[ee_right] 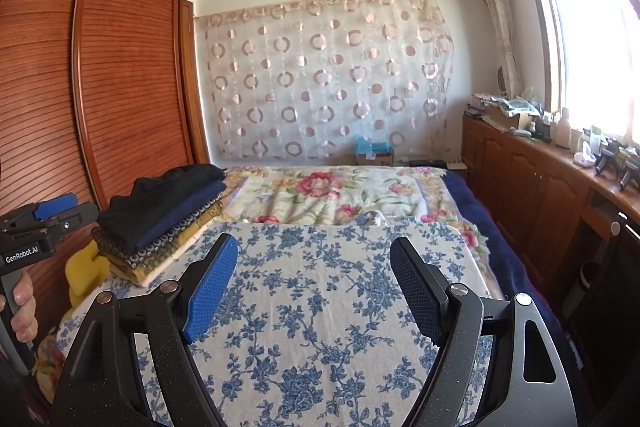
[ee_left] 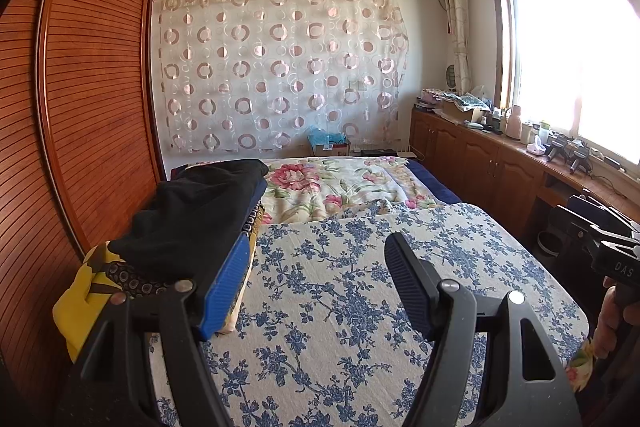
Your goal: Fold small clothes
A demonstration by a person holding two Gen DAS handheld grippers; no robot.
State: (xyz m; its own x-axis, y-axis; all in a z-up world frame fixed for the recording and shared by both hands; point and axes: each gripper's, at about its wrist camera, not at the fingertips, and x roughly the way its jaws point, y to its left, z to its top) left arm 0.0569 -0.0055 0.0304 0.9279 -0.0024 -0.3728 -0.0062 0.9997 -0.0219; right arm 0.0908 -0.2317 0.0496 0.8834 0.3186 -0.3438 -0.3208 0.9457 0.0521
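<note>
Both grippers, left gripper (ee_left: 316,283) and right gripper (ee_right: 316,285), spread and empty above the blue-flowered cloth (ee_right: 320,307); best to reach slowly left to the folded pile (ee_right: 160,219) beside this cloth.

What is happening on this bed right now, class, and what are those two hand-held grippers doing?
A person holds a gripper in each hand over a blue-flowered quilt spread on the bed. The left gripper and right gripper are both open and hold nothing. A stack of folded clothes, black on top, sits at the quilt's left edge beside the wooden wardrobe. No unfolded garment lies in front of the grippers at this moment.
</note>
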